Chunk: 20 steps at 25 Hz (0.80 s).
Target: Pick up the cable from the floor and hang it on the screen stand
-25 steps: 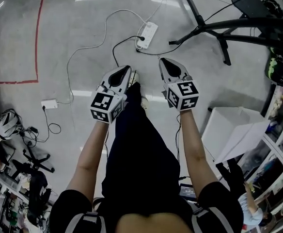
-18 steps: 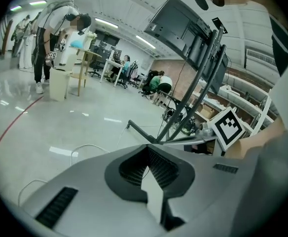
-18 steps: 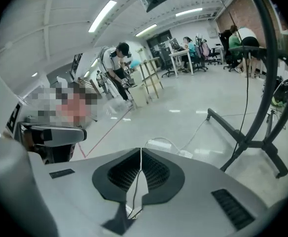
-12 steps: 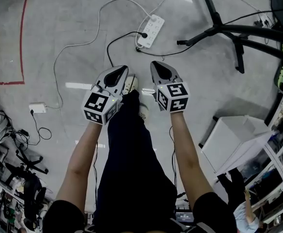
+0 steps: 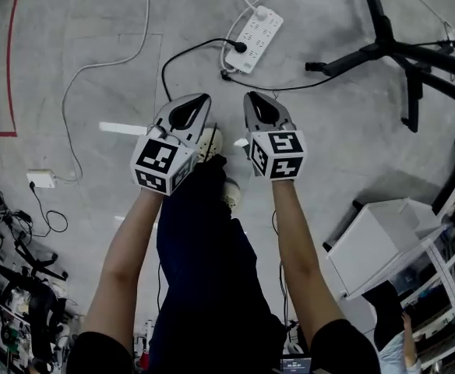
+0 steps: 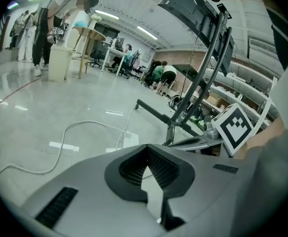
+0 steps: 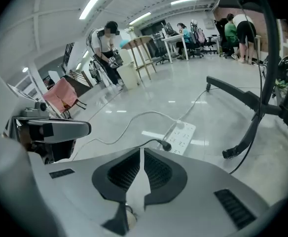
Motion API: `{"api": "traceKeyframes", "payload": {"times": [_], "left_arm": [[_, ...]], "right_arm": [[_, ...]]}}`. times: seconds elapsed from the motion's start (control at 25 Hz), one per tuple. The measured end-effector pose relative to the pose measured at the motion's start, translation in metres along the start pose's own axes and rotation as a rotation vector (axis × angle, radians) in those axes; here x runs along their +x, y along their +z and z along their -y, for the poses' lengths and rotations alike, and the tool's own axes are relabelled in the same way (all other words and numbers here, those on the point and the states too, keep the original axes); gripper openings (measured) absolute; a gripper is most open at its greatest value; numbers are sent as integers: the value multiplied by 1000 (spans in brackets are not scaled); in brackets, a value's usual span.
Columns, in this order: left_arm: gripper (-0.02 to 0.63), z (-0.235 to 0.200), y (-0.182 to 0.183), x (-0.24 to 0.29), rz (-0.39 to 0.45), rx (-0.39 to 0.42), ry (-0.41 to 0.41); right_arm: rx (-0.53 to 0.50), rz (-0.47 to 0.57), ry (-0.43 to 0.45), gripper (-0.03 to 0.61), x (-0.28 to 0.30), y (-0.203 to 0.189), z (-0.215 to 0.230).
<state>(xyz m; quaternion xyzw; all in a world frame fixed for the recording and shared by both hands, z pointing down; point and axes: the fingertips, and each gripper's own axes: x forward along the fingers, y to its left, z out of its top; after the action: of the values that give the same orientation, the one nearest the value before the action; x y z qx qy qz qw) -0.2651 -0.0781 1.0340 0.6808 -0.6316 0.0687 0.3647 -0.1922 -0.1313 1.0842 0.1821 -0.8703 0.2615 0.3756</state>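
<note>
The black cable lies on the floor just ahead of both grippers. One end is plugged into the white power strip. From there it loops to your left and runs back toward your shoe, where the left gripper covers it. The screen stand spreads its black legs to your right, well apart from the loop.

Both tools are clenched and carry nothing. The left gripper's jaws meet at the tips, and those of the right gripper stand together with only a thin slit between them.

Hazards:
- Closed jaws cannot take the cable. Pressed down on it as they are, they likely push it along the floor.
- The plugged end is anchored. A lift probably drags the power strip or pulls the plug out.
- A white cable and a second black lead leave the same strip. A careless grasp may take the wrong one.
- The hidden stretch near your shoe may be trapped underfoot; no view settles this.

View differences:
- The head view alone shows the full loop and both tools together, but of the stand only the legs.
- The left gripper view shows the stand's column rising to the screen, the hanging place.
- The right gripper view shows the plug seated in the strip, close beyond its jaws.
</note>
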Motion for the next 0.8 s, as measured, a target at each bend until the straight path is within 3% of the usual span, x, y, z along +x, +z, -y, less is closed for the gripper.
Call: {"api": "traceKeyframes", "payload": {"times": [0.36,0.4,0.52,0.8], "left_arm": [[7,-39,-74,58,-5,-19,-2],[8,-44,-80,64,-8,-21,3],[7,-57,-96,81,-11,-35,14],[8,-70,-121,104,-30,-27,-17]], "right_arm": [[41,-21,7,32,91,-61,17],[46,-28,12,45,100,-67,18],[65,-68,30,163,125,-85,21],[31,-153,34,178,176,-112,34]]}}
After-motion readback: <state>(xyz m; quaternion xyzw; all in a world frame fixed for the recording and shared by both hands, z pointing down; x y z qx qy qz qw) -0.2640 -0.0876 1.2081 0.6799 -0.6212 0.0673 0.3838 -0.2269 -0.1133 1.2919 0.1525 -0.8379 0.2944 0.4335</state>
